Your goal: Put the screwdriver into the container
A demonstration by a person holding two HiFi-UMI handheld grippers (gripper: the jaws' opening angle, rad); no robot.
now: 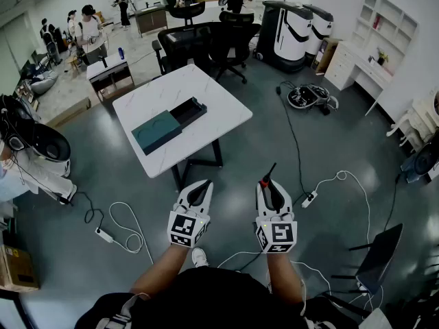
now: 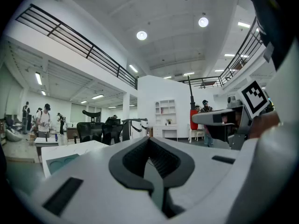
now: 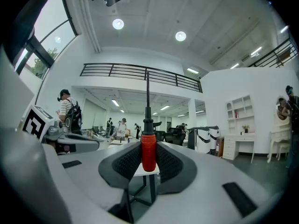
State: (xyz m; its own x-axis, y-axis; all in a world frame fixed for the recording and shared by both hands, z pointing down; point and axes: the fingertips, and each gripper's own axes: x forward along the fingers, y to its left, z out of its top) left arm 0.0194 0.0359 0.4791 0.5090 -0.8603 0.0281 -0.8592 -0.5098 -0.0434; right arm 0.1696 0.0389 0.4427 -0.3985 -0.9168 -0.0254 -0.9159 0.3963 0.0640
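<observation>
Right tongs (image 3: 148, 166) clamp a red-handled, black-shafted screwdriver (image 3: 148, 150) at centre frame. I find my left tongs (image 2: 150, 162) closed and empty. Upper centre, a dark teal rectangular container (image 1: 159, 130) sits on a white marble-pattern table (image 1: 206, 88).

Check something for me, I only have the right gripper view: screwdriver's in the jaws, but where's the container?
Observer: In the head view the container lies on a white table, ahead and to the left of the screwdriver.
Operator: Is it open?
Observer: It looks open. A dark tray shows at its far end, beside a teal cover.
Operator: What about the left gripper?
Observer: In its own view the left gripper has its jaws together, with nothing between them.
</observation>
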